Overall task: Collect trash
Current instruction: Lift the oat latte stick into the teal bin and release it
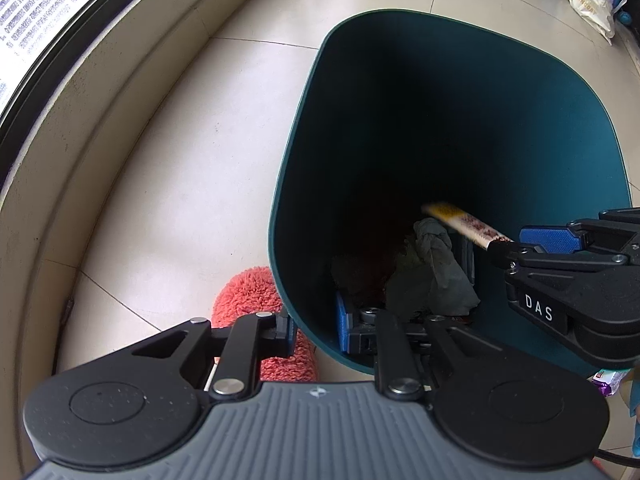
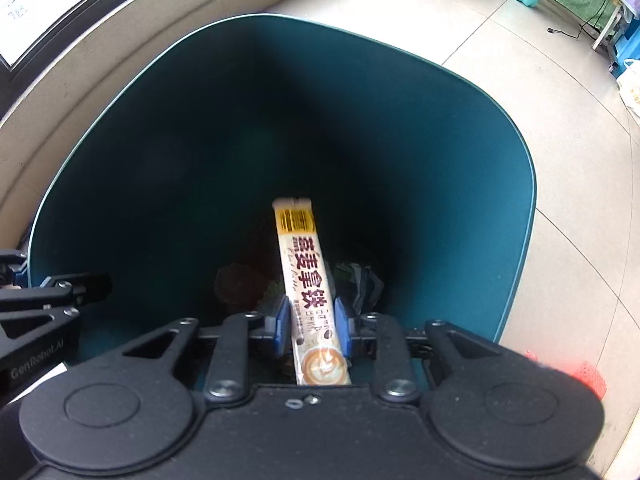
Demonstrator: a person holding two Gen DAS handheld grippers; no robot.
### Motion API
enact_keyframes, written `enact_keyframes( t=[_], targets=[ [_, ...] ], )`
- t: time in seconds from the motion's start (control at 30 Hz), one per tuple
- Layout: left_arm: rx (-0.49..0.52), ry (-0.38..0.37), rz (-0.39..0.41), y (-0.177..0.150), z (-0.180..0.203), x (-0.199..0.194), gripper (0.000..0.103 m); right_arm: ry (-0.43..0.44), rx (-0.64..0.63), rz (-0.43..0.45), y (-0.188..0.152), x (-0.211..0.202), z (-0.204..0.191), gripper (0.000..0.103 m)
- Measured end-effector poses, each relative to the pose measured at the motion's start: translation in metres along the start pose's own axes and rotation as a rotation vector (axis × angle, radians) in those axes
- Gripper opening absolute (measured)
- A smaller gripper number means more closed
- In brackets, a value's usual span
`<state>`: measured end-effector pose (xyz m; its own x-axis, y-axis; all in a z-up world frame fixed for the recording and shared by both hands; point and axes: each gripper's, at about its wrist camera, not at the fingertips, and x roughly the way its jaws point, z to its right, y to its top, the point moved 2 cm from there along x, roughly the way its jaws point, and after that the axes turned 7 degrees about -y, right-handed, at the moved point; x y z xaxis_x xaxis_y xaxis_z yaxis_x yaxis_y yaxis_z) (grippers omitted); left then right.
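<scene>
- While the left gripper (image 1: 316,330) straddles the teal bin's (image 1: 304,128) near rim, the right gripper (image 2: 311,326) pinches a coffee sachet (image 2: 306,276).
- Releasing off-centre could drop it outside.

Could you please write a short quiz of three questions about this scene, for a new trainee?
1. True or false: the right gripper has its jaws shut on the coffee sachet.
2. Multiple choice: where do the left gripper's jaws stand? A) both inside the bin B) one on each side of the teal bin's near wall C) shut on the crumpled wrapper
3. Fill in: the sachet is held above the open ____.

Key: 1 true. 2 B, the jaws straddle the wall, though it is unclear whether they press on it. 3 bin.
</scene>
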<state>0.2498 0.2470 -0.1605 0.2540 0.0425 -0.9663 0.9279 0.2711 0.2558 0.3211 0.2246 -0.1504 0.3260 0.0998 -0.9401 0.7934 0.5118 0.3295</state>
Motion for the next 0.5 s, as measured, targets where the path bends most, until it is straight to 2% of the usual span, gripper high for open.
enact_keyframes(
  t=[0.2, 0.5],
  targets=[
    [0.001, 0.003, 0.004, -0.001, 0.005, 0.001, 0.018, 0.020, -0.007, 0.034, 0.001, -0.011, -0.005, 0.026],
    [0.001, 0.018, 0.008, -0.004, 0.009, 0.000, 0.018, 0.097, 0.013, 0.116, -0.020, -0.063, 0.022, 0.030]
  ],
)
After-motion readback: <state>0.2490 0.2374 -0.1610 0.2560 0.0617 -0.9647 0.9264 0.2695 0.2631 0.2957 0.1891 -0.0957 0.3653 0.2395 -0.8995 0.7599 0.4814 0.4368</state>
